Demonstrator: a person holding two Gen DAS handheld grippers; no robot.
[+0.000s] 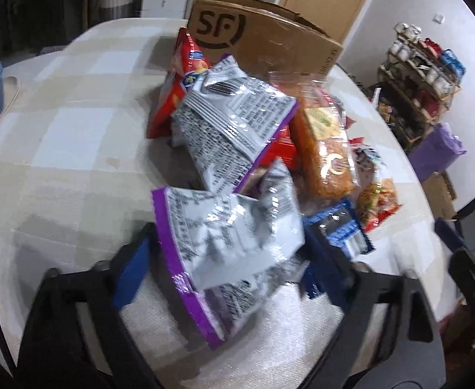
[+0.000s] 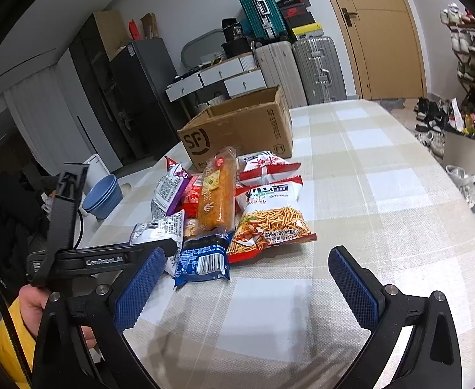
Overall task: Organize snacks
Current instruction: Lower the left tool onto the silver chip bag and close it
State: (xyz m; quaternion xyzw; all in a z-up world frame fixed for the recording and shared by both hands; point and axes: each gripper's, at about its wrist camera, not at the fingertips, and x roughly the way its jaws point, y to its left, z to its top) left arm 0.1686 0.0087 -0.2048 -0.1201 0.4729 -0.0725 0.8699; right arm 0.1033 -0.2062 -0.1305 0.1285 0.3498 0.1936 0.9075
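Observation:
A pile of snack packs lies on the checked tablecloth (image 2: 383, 162) in front of an open cardboard box (image 1: 263, 42). My left gripper (image 1: 227, 236) straddles a purple-and-silver bag (image 1: 224, 227). Its blue pads (image 1: 130, 275) stand at the bag's two sides, and I see no squeeze on it. A second purple-and-silver bag (image 1: 237, 120), a red bag (image 1: 175, 74), an orange cake pack (image 2: 218, 194), a blue pack (image 2: 205, 259) and a noodle-snack bag (image 2: 269, 223) make up the pile. My right gripper (image 2: 247, 253) hangs open over bare cloth just short of the pile.
Blue bowls (image 2: 104, 194) are stacked by the table's left edge. Suitcases (image 2: 302, 68) and a drawer unit stand behind the box, next to a wooden door. A shoe rack (image 1: 422, 71) and loose shoes line the right side. A hand in a yellow sleeve (image 2: 7, 334) holds the left gripper.

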